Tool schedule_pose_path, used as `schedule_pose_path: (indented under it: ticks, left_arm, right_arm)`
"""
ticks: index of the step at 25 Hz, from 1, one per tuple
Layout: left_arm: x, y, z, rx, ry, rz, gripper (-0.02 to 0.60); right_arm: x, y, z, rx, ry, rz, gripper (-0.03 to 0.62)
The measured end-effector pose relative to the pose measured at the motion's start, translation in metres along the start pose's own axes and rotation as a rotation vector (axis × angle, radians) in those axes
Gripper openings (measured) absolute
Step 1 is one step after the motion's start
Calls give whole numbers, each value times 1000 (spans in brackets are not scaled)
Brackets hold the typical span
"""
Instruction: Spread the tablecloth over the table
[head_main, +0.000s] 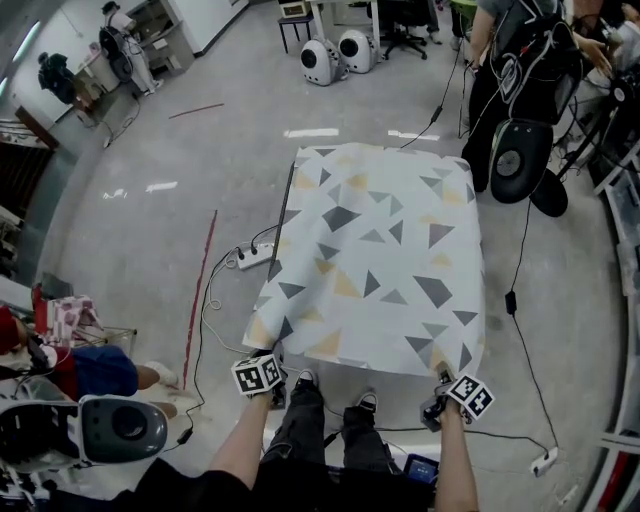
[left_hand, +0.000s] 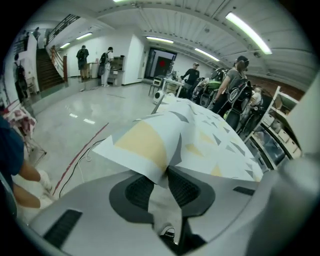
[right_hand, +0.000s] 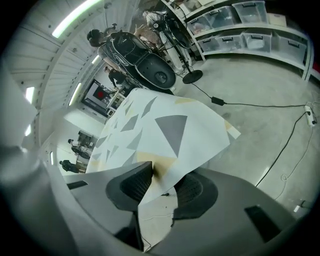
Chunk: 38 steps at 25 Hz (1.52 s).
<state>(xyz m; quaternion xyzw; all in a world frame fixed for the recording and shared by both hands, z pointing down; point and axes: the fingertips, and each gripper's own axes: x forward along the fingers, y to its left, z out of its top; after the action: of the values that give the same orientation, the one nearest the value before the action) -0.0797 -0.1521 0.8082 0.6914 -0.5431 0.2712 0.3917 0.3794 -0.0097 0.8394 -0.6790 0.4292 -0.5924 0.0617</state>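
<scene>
Closest in, left gripper (left_hand: 161, 172) and right gripper (right_hand: 167, 172), one at each near corner of the cloth (head_main: 375, 260). Both slack: pads parted, a corner hanging loose between each pair, pinched by neither. Just beyond, shoes (head_main: 306, 380) under the near hem. Cloth lying flat over the table (head_main: 286, 210), with only a dark edge of that showing on the left.

By the look of it, last step: spreading done, letting go. Next, likely: back both grippers off the corners without snagging or dragging the hem, then perhaps square up the left side.

Further out, glossy grey floor (head_main: 150, 250), with a power strip (head_main: 255, 257) and cables (head_main: 215, 300) beside the table, and a red line (head_main: 200, 290). Farthest, two round white machines (head_main: 335, 55), people (left_hand: 82, 52) standing about, shelves (right_hand: 240, 27) along one wall.
</scene>
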Motion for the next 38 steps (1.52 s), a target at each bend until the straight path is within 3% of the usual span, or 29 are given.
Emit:
schedule_pose_path:
  ticks: [1, 4, 8, 16, 26, 32, 34, 38]
  left_arm:
    - [2, 3, -2, -14, 17, 22, 99]
    - [5, 4, -9, -19, 70, 40, 270]
    - [-2, 2, -17, -33, 87, 15, 304]
    - [-31, -42, -18, 105, 82, -140, 302]
    - [-77, -144, 18, 293, -43, -367, 279]
    - [-118, -179, 26, 294, -105, -439, 222]
    - [-131, -184, 22, 285, -120, -458, 181]
    - [-159, -181, 18, 321, -135, -484, 163]
  right_arm:
    - [-1, -1, 0, -7, -4, -16, 133]
    - [-8, -7, -1, -25, -14, -58, 223]
    - [-26, -15, 4, -27, -45, -80, 252]
    - [-74, 6, 19, -77, -107, -9, 245]
    - [-124, 105, 27, -275, -120, 234, 204]
    - [-139, 164, 3, -419, -61, 390, 202]
    - [-140, 183, -7, -463, -39, 438, 192]
    - [-148, 224, -32, -513, -7, 519, 162]
